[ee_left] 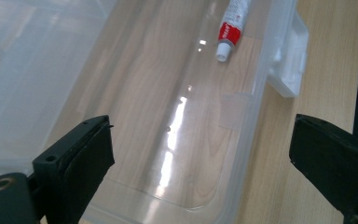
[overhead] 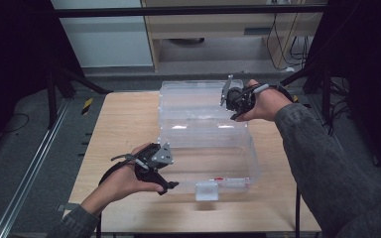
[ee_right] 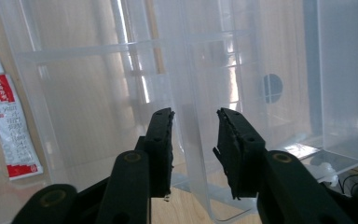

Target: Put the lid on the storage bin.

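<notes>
A clear plastic box (overhead: 254,163) stands open on the wooden table (overhead: 124,124), its lid (overhead: 193,101) tilted up at the back. A red-and-white tube (ee_left: 231,23) lies inside near the front wall; it is also in the right gripper view (ee_right: 9,126). My left gripper (overhead: 166,173) is at the box's front left corner, wide open (ee_left: 200,154), one jaw over the box floor and one outside the front wall. My right gripper (overhead: 230,101) is at the lid's far right corner, its jaws (ee_right: 195,126) shut on the lid's thin edge (ee_right: 196,154).
A white latch (overhead: 207,191) hangs on the box's front wall, also seen in the left gripper view (ee_left: 289,60). Bare tabletop lies left of the box. Dark stands and cables surround the table; a rail runs along the floor at the left.
</notes>
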